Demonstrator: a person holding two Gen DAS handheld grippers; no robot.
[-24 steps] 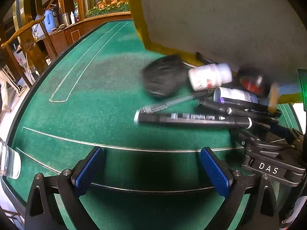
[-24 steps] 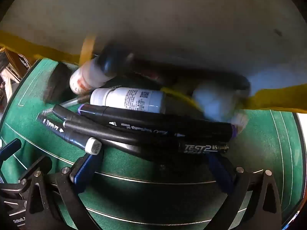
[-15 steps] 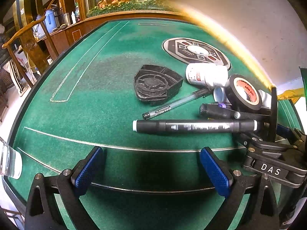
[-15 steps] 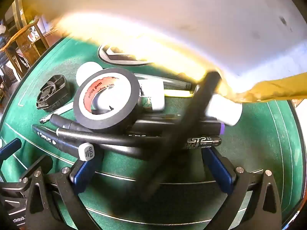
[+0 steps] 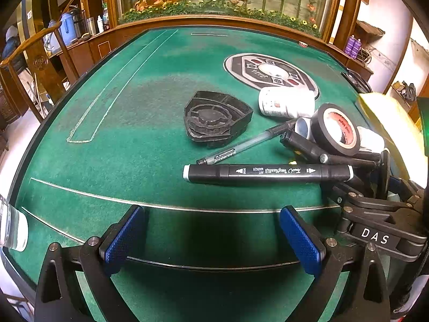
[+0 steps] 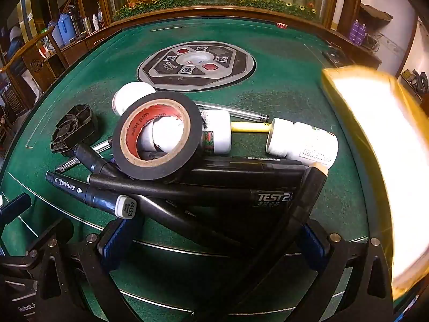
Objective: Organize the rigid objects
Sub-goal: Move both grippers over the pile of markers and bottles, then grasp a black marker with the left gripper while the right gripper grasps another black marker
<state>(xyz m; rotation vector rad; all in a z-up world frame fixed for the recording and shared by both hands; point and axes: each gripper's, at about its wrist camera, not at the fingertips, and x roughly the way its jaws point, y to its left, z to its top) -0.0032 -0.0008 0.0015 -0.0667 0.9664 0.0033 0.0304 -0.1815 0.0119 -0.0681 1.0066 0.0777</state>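
lying in a loose heap on the green felt table [image 5: 112, 134], nothing looks sorted yet: black art markers [image 6: 187, 196], a roll of black tape [image 6: 158, 134], white pill bottles [image 6: 303, 145], a clear pen [image 5: 241, 146] and a black plastic holder [image 5: 214, 118]. both the left gripper [image 5: 211, 236] and the right gripper [image 6: 211, 244] gape wide and hold nothing, so all the sorting seems left.

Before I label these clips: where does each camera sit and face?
Left wrist: low behind open jaws, facing across the green table at a black marker; the right gripper shows.
Right wrist: behind its jaws, close over the pile, tape roll on top.
Both show the marker, tape roll and black holder.
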